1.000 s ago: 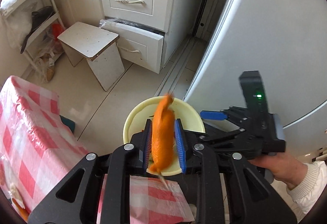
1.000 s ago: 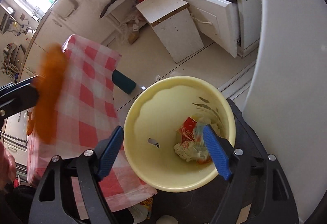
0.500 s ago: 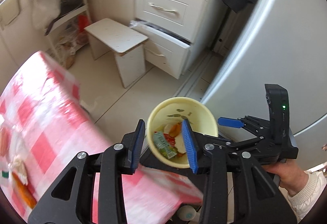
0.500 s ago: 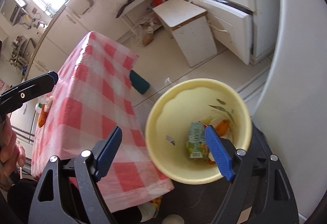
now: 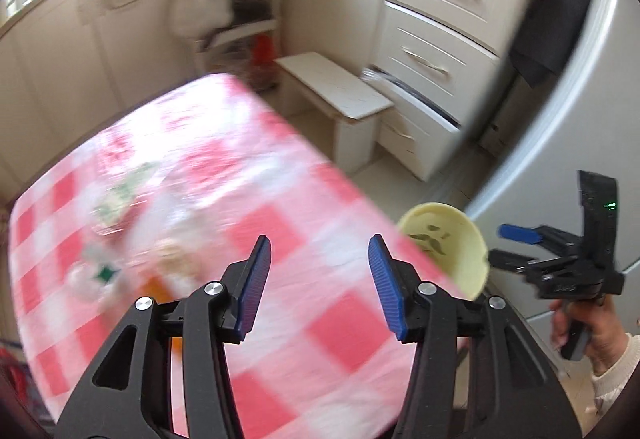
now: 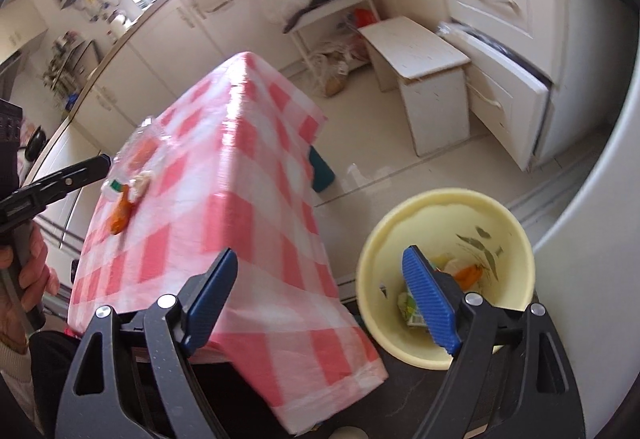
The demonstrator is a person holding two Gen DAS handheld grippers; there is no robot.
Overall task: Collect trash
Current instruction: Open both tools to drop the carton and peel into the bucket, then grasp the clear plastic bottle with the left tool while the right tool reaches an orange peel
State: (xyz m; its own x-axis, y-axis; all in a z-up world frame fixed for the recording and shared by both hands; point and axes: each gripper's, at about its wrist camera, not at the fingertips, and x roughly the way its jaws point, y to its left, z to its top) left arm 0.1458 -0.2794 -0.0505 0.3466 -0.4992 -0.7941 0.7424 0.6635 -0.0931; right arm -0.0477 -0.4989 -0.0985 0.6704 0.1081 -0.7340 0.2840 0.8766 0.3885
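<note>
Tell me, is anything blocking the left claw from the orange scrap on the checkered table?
Nothing visible does. The open left claw hangs over the red-and-white checkered tablecloth, and the orange scrap lies uncovered beside small pale scraps.

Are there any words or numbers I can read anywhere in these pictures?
None can be read.
Green carton in the yellow bin: print too small.
Wrapper with green mark on the checked table: blurred.
Right gripper body marking: unreadable.
</note>
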